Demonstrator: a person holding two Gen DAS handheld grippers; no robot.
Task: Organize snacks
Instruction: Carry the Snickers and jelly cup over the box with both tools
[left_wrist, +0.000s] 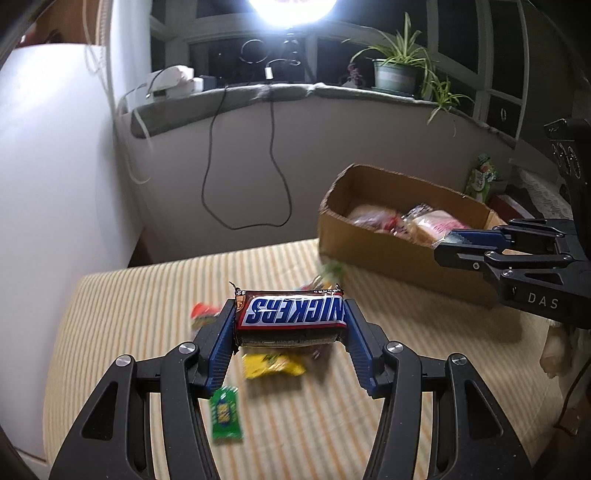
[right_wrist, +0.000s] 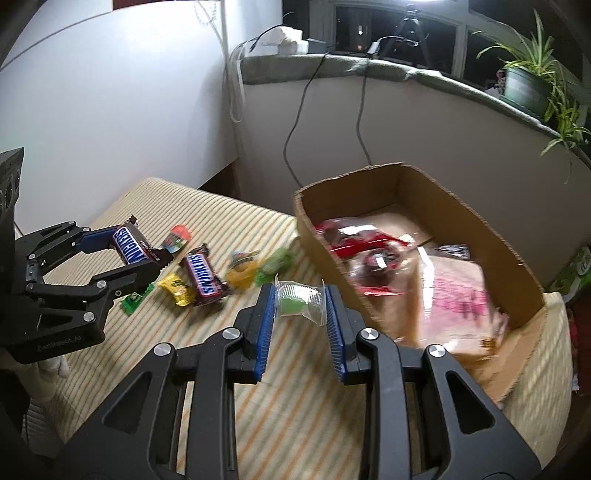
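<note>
Left wrist view: the left gripper (left_wrist: 290, 321), black with blue ribbed pads, is clamped across the two ends of a brown, red and blue Snickers chocolate bar (left_wrist: 291, 315). The bar lies crosswise between the pads, label up, clear of the cream and orange striped cushion (left_wrist: 110, 317) below. Gripping it endwise probably keeps the flat wrapper from slipping.

Loose on the cushion under the bar are a yellow sweet packet (left_wrist: 271, 365), a green sweet packet (left_wrist: 225, 413) and a red and green wrapper (left_wrist: 202, 314), all blurred. These look like the snacks waiting to be sorted. To the right stands an open brown cardboard box (left_wrist: 373, 243), which already holds pale, pink-printed bread packets (left_wrist: 436, 223). The box seems to be the collecting place.

Right wrist view: the right gripper (right_wrist: 300, 306) is closed on a small clear plastic packet with a green sweet inside (right_wrist: 297, 300), pinched by its sides. It hangs just beside the box's near wall (right_wrist: 321, 243), not yet over the opening. Holding it there suggests it is on its way into the box.

This view also shows a second Snickers bar (right_wrist: 203, 277) lying on the cushion among the yellow packet (right_wrist: 177, 290) and other blurred sweets. Inside the box, a red and clear wrapper (right_wrist: 354, 243) sits beside the pink-printed bread.

Both grippers carry one snack each, so the work appears partly done, with several items left on the cushion.
</note>
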